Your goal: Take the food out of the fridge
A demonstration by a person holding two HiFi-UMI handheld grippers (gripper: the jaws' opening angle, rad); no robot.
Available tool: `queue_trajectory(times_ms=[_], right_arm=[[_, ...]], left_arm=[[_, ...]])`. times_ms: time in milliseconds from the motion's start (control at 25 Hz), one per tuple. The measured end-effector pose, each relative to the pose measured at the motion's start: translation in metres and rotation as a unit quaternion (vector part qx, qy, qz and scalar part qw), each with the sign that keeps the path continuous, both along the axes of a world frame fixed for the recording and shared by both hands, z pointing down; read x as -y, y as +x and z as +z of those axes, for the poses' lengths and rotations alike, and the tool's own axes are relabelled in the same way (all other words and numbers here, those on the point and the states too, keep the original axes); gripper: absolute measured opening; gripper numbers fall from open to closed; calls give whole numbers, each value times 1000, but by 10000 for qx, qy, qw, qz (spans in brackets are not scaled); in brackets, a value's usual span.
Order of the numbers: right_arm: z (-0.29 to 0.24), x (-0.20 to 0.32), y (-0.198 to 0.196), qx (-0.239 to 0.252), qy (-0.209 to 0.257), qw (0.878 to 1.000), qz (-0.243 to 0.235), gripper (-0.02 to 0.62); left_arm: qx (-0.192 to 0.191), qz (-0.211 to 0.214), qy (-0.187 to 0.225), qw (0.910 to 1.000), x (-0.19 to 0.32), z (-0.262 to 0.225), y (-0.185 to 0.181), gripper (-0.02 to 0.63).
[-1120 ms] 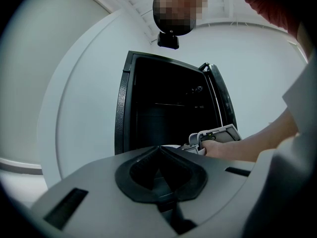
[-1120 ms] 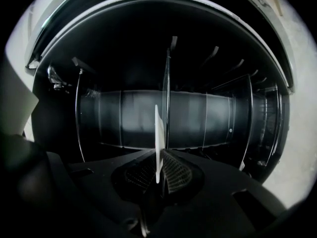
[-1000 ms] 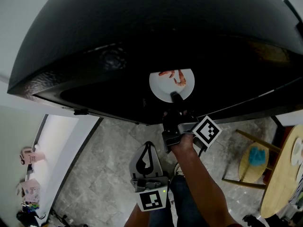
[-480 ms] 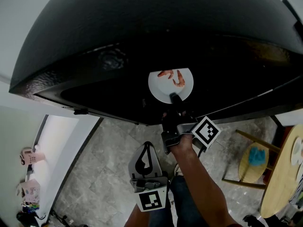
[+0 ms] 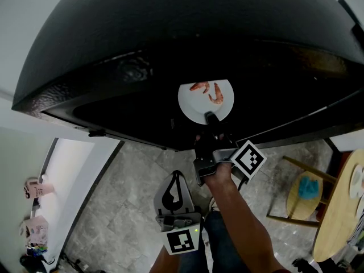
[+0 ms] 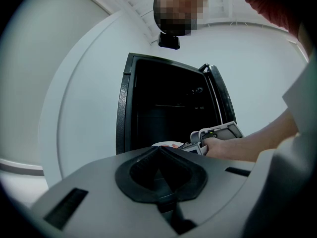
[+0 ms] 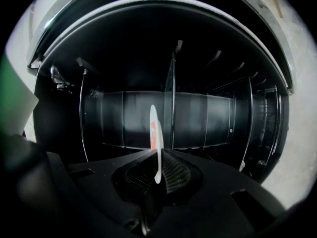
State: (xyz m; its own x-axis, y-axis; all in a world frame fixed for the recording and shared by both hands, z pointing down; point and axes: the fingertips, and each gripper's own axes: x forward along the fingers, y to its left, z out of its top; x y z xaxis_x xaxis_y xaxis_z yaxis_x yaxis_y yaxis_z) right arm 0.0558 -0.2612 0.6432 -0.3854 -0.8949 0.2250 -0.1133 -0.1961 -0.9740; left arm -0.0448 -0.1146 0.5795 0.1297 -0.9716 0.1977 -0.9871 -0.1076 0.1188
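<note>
Right tongs [image 7: 157, 168], just closing, clamp the plate [image 5: 193, 104] in the fridge [image 5: 170, 38]; left tongs [image 6: 159, 151] together, empty.

One fridge [image 5: 170, 33]. One plate [image 5: 192, 108], two shrimp [image 5: 216, 94]. One stool [image 5: 304, 189], one round desk [image 5: 340, 215].
</note>
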Motion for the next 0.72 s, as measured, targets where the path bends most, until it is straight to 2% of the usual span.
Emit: queue_trajectory(times_ms=[720], right_arm=[[1,-10,5,-129,-180,9997,30,34]], left_arm=[[14,-11,87,10000,5,-5,-2,14]])
